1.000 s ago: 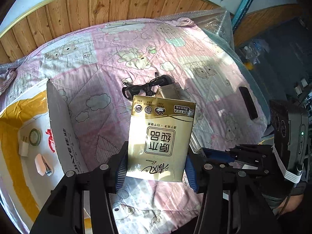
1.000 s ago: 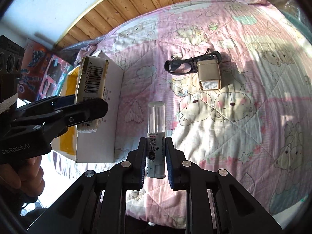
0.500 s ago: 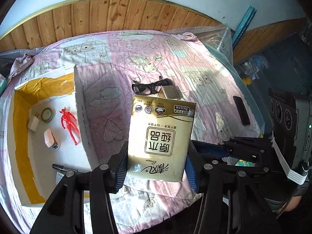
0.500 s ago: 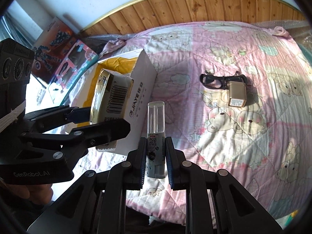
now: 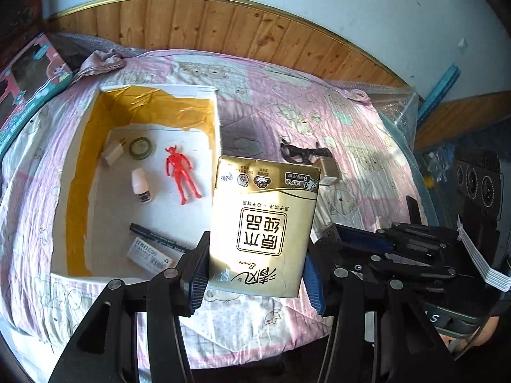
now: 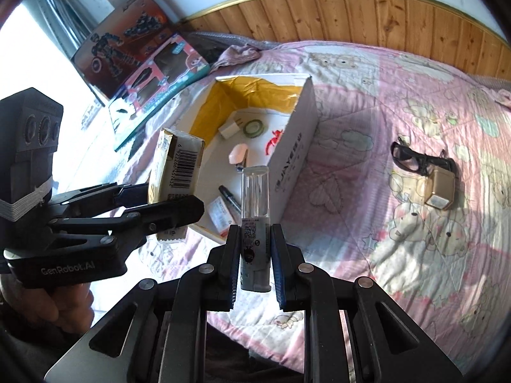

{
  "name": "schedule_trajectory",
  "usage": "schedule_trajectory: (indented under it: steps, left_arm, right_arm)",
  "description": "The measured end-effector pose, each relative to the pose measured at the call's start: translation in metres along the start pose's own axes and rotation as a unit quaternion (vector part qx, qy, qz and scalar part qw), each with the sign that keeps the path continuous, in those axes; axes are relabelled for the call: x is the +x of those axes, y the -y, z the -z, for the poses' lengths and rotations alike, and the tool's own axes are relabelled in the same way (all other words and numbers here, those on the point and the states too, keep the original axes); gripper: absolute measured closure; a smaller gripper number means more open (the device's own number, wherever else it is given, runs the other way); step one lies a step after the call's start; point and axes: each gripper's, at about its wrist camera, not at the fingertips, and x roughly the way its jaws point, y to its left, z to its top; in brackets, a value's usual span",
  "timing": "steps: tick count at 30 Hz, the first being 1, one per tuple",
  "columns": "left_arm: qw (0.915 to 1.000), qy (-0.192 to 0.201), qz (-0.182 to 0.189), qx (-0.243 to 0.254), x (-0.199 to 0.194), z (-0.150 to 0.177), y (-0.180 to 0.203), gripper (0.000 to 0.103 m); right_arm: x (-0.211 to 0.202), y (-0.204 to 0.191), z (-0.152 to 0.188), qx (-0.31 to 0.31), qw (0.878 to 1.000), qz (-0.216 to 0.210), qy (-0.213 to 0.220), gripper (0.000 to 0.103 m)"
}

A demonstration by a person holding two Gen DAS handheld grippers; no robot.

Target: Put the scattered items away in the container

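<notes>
Since a second ago both grippers have swung toward the open box, which now lies fully in both views; each load stays clamped.

Left wrist view:
- Left gripper (image 5: pixel 255 274): fingers clamped on the sides of a gold tissue pack (image 5: pixel 263 226), held upright in the air at 6 o'clock of frame, its print upside down.
- Cardboard box (image 5: pixel 81 172): white, yellow-lined walls, at 9 o'clock of the pack, resting on the pink cartoon quilt (image 5: pixel 265 102).
- Box contents: red toy figure (image 5: pixel 180 174); green tape roll (image 5: pixel 142 147) at its 10 o'clock; white charger plug (image 5: pixel 113 153) just beside the roll; pale pink bottle (image 5: pixel 140 185); black marker pen (image 5: pixel 159 237); a small white labelled packet (image 5: pixel 148 252) touching the pen.
- Black glasses (image 5: pixel 301 153) on the quilt at 12 o'clock of the pack, a small gold box (image 5: pixel 329 170) just beside them.
- Right gripper (image 5: pixel 377 245) enters at 3 o'clock.

Right wrist view:
- Right gripper (image 6: pixel 255 255): fingers shut upon a grey tube with a clear cap (image 6: pixel 255 210), upright, held above the box's near corner.
- Left gripper (image 6: pixel 172 207) at 9 o'clock, holding the tissue pack (image 6: pixel 177 172) barcode side out, beside the box's near-left edge; a hand (image 6: pixel 67 306) grips its handle.
- Box (image 6: pixel 293 156) at 12 o'clock of the tube.
- Glasses (image 6: pixel 412 159) and gold box (image 6: pixel 442 188) at 3 o'clock, well apart from the cardboard box.
- Two toy cartons (image 6: pixel 140 60) lean beyond the bed at 10 o'clock.
</notes>
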Motion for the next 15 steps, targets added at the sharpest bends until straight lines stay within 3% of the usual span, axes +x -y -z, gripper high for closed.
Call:
schedule_trajectory:
  steps: [7, 15]
  left_arm:
    - [0.9961, 0.026, -0.022, -0.082, -0.021, 0.004, -0.060, 0.051]
    - [0.9911, 0.042, -0.047, -0.117, -0.030, -0.006, -0.091, 0.051]
  right_arm:
    - [0.008, -0.020, -0.025, -0.035, 0.999, -0.018, -0.006, 0.084]
    - [0.027, -0.040, -0.057, -0.064, 0.997, -0.039, -0.011, 0.084]
